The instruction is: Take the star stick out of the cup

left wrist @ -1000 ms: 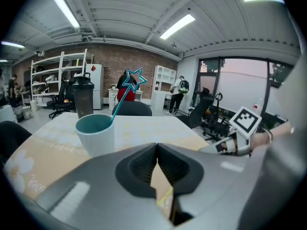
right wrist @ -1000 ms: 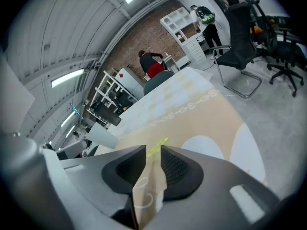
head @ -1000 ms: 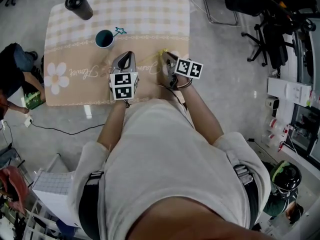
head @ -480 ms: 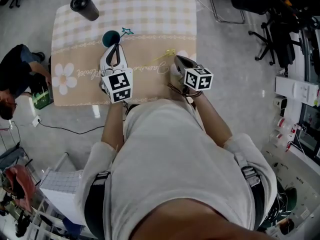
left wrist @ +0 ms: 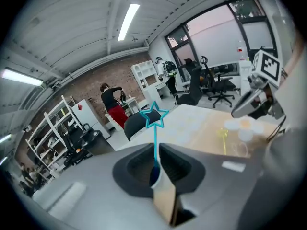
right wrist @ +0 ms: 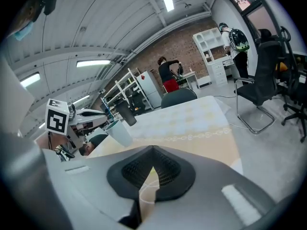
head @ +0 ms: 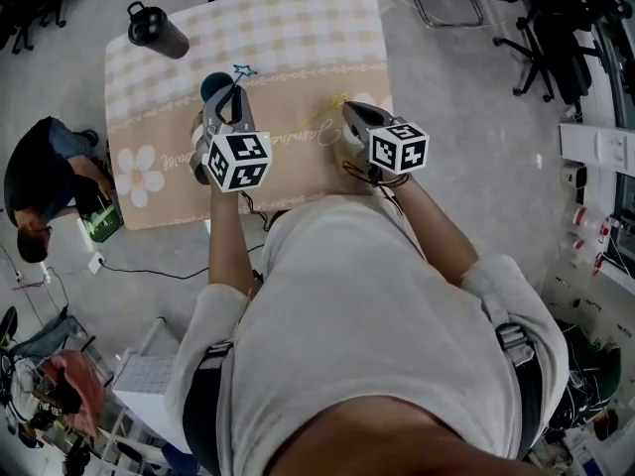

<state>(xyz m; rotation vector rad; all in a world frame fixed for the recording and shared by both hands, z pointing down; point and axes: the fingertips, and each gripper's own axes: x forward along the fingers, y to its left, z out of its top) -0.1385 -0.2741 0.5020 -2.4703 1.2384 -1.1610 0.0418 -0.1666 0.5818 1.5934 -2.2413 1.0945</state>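
Moved forward to the far-left cup (head: pixel 209 87), the left gripper (left wrist: pixel 156 176) is shut on the star stick (left wrist: pixel 155 128) standing in it, for lifting out; the right gripper (right wrist: pixel 146 174) is kept closed, empty, aside.

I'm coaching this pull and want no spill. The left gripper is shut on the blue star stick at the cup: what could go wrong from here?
1. The blue star stick is thin. It could slip or twist in the shut jaws of the left gripper on lifting.
2. Nothing steadies the cup: the right gripper is shut, empty and off to the side, so a slanted pull may tip or drag the cup.
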